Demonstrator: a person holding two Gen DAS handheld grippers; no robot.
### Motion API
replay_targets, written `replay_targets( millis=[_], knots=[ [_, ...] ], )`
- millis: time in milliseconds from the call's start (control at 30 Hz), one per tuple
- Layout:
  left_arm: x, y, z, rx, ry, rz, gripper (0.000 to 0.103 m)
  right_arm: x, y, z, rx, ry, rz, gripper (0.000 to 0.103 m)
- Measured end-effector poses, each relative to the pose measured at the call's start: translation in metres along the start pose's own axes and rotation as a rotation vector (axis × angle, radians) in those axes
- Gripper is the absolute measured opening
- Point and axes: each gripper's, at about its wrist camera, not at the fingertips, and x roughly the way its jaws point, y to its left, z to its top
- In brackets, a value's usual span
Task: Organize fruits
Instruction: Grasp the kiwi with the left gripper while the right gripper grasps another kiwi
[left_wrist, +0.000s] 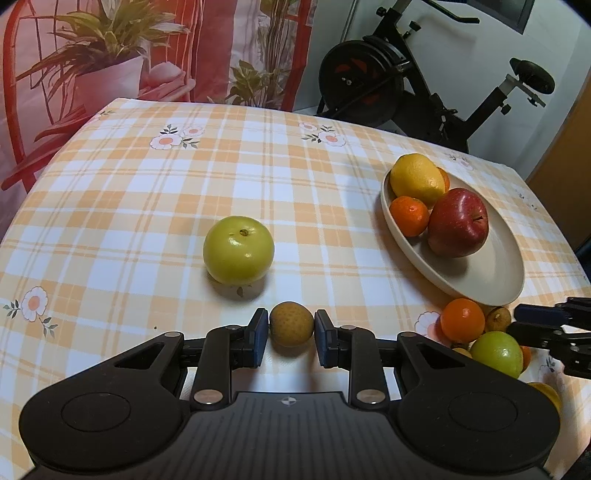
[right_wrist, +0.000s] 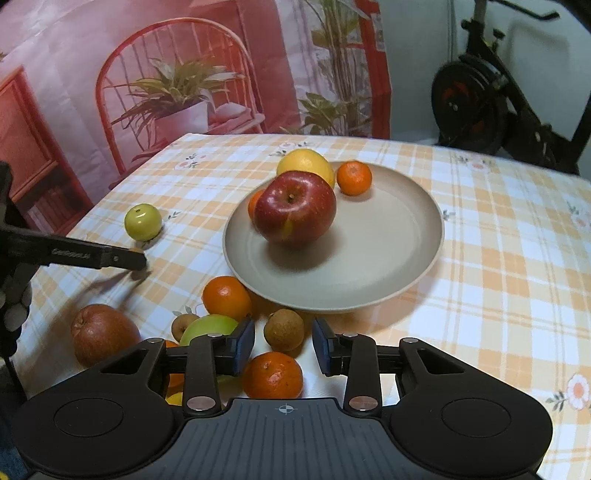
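Brown and round, the small fruit (left_wrist: 291, 328) is clamped between your left gripper (left_wrist: 291, 334) pads, low on the checked tablecloth (left_wrist: 147, 206); it could squirt out if you lift fast. Your right gripper (right_wrist: 283, 345) is unclenched, its pads clear of the second brown fruit (right_wrist: 283, 329) between them, just short of the plate (right_wrist: 406, 258).

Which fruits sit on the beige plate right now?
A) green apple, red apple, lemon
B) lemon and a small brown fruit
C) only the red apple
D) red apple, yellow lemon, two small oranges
D: the round beige plate holds a red apple, a yellow lemon and two small oranges.
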Motion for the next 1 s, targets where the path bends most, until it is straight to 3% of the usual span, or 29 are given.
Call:
replay_targets(
  millis=[433, 1000],
  knots=[
    [-0.012, -0.011, 0.001, 0.014, -0.017, -0.031, 0.029, 0.015, -0.007, 0.000, 0.094, 0.033, 0.033, 0.024],
    [-0.021, -0.076, 0.026, 0.128, -0.062, -0.098, 0.029, -0.029, -0.025, 0.016, 0.054, -0.110, -0.005, 0.024]
  ],
)
